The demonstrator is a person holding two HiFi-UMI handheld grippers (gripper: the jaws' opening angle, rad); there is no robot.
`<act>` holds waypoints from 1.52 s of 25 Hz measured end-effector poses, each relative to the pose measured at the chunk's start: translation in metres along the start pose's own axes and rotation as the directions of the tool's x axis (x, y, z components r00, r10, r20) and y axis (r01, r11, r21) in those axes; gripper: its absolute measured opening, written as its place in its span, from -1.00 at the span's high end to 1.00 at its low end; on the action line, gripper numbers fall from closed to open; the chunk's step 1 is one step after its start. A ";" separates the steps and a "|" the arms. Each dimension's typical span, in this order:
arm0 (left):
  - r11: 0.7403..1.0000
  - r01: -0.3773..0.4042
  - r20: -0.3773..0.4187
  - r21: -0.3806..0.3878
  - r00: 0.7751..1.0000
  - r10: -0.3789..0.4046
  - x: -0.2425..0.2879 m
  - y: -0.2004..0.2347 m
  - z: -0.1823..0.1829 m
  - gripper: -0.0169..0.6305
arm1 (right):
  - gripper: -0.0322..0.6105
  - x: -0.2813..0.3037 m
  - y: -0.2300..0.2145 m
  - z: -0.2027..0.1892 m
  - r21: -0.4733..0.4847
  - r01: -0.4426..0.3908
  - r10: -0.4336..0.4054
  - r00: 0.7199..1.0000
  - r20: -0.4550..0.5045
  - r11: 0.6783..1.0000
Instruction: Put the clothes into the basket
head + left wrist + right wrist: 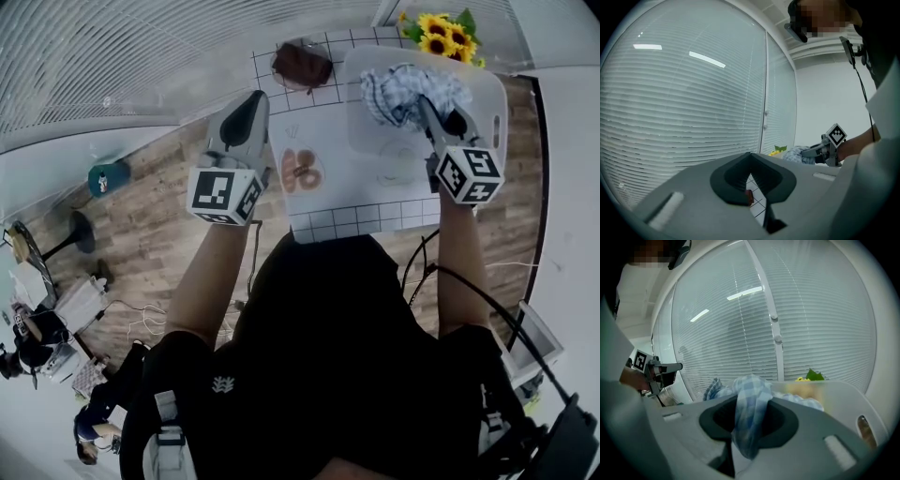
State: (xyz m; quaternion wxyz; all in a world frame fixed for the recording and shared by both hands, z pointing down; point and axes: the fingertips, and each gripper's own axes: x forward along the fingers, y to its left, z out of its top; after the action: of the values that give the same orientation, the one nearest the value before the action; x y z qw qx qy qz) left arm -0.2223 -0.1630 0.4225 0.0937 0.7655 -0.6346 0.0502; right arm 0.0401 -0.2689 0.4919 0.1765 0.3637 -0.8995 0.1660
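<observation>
The right gripper (750,425) pinches the checked cloth (752,394), whose length hangs downward from it; the left gripper (751,177) is pressed together, empty.

grippers 2: left gripper (251,105), right gripper (433,111) | checked cloth (398,92) 1 | brown garment (301,66) 1 | basket (494,94) 1 | sunflower bunch (441,36) 1 | tabletop (361,192) 1 | orange-brown item (302,172) 1, kind unclear

The cloth (403,94) sat in the basket (494,103); sunflowers (441,33) stood behind it, a garment (300,66) to its left on the table (347,187).
</observation>
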 end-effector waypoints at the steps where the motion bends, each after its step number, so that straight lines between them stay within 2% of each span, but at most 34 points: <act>1: 1.000 -0.002 -0.003 0.003 1.000 0.002 0.000 0.000 -0.002 0.93 | 0.58 0.001 -0.001 -0.002 0.003 -0.002 0.002 1.000 -0.005 1.000; 7: 0.999 0.003 -0.006 0.053 1.000 -0.003 0.004 -0.012 -0.012 0.93 | 0.58 0.005 -0.003 0.001 -0.014 -0.013 0.013 1.000 -0.013 1.000; 19: 0.999 0.001 -0.021 0.037 1.000 0.000 0.009 -0.018 -0.026 0.93 | 0.58 0.018 -0.006 -0.007 -0.038 -0.065 0.062 0.996 -0.070 0.997; 38: 0.999 -0.028 -0.046 0.031 0.999 0.030 0.007 0.000 -0.037 0.93 | 0.58 0.047 -0.011 -0.026 -0.049 -0.114 0.106 0.984 -0.142 0.992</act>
State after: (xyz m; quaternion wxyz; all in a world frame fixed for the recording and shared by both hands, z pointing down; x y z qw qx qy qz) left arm -0.2194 -0.1625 0.4599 0.0959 0.7561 -0.6425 0.0790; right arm 0.0210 -0.2932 0.5368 0.2398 0.2959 -0.9080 0.1745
